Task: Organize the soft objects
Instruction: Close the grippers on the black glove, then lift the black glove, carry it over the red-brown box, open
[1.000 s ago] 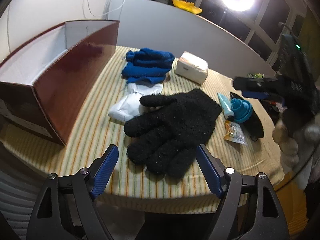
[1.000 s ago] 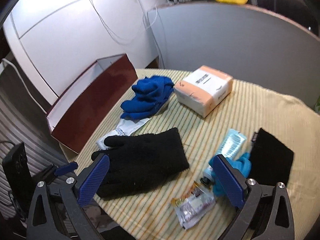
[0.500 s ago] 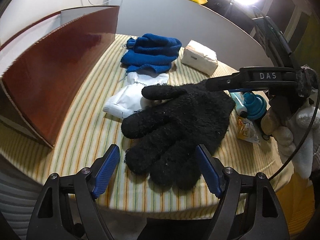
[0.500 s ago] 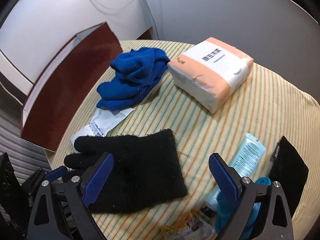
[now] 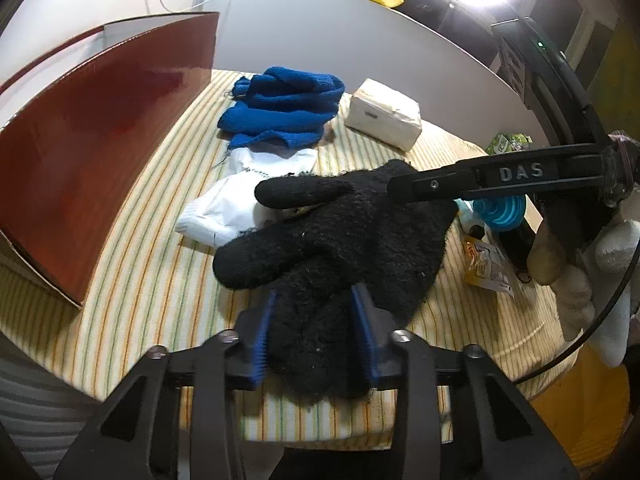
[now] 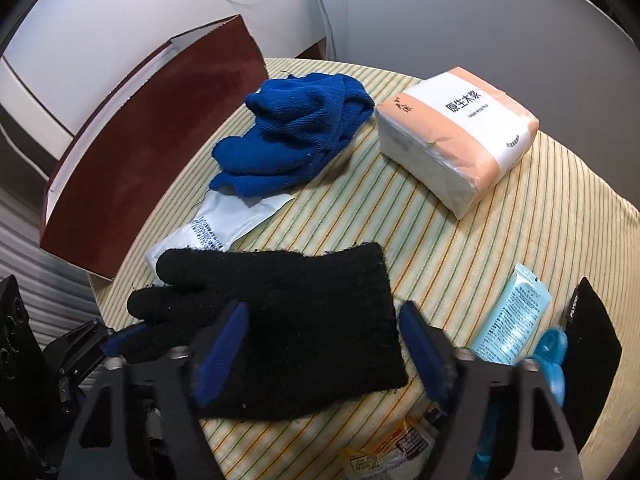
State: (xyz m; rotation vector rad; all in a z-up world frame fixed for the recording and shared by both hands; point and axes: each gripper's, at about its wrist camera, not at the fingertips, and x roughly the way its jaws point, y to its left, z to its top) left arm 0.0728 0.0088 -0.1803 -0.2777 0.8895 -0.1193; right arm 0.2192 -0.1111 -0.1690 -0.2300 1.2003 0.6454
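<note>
A black knit glove (image 5: pixel 340 236) lies flat on the striped tablecloth. My left gripper (image 5: pixel 316 332) is shut on the glove's fingers at the near table edge. My right gripper (image 6: pixel 324 344) is open, its blue pads either side of the glove's cuff (image 6: pixel 320 320); its finger (image 5: pixel 480 178) reaches in from the right in the left wrist view. A blue knit cloth (image 5: pixel 284 108) (image 6: pixel 292 132) lies bunched behind. A white pouch (image 5: pixel 240 200) (image 6: pixel 224 224) lies partly under both. A red-brown open box (image 5: pixel 88 152) (image 6: pixel 148 132) stands at the left.
A wrapped tissue pack (image 6: pixel 456 132) (image 5: pixel 384 118) sits at the back right. A pale blue tube (image 6: pixel 512 324), a blue funnel-like item (image 5: pixel 504 210), a black pouch (image 6: pixel 592 344) and a snack packet (image 5: pixel 486 266) lie on the right. A grey panel (image 5: pixel 360 36) walls the back.
My left gripper moved forward and closed on the glove's fingers. My right gripper came down over the cuff and narrowed, still open.
</note>
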